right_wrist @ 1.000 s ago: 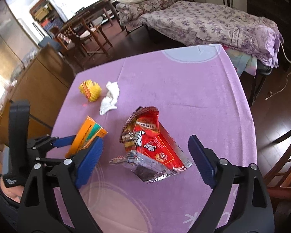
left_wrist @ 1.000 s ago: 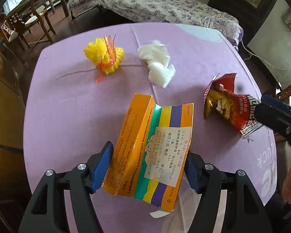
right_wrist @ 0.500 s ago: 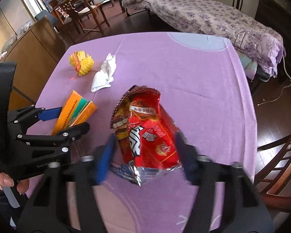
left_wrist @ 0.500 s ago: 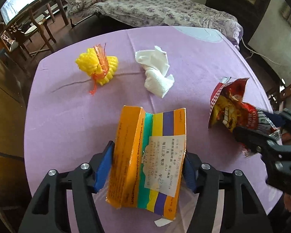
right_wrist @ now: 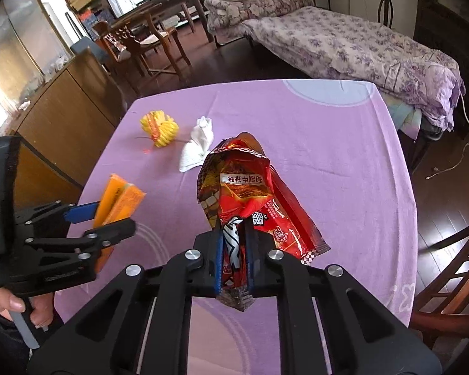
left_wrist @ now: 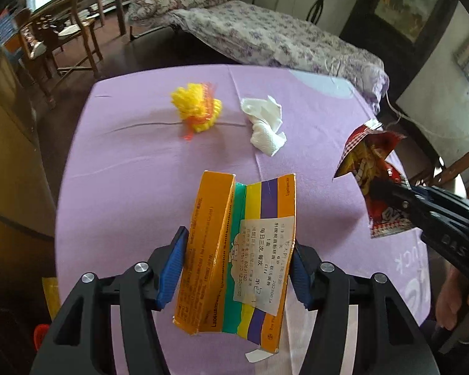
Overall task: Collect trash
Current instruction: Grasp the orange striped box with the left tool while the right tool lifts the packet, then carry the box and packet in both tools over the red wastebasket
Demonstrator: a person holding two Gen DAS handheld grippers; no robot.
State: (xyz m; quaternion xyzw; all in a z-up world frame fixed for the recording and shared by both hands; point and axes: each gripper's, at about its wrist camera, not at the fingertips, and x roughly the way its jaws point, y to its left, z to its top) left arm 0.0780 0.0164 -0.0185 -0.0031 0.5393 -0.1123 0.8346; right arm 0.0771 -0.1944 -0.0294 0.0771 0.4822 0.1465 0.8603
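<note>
The desk [left_wrist: 134, 168] wears a purple cloth. The box [left_wrist: 237, 250] is orange with green, yellow and purple stripes and a white label. The snack bag [right_wrist: 250, 200] is red with a little checked edge. The tissue [left_wrist: 265, 125] is white. The fluffy ball [left_wrist: 197, 109] is yellow with orange strings. Both tools have blue pads [left_wrist: 172, 265] on black arms. The bed [right_wrist: 359, 47] has purple flowers.

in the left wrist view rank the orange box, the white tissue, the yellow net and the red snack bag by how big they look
1. orange box, held in the left gripper close to the camera, so nearness inflates it.
2. red snack bag, partly hidden by the right gripper.
3. white tissue and yellow net: they look about alike, so no ranking.
</note>
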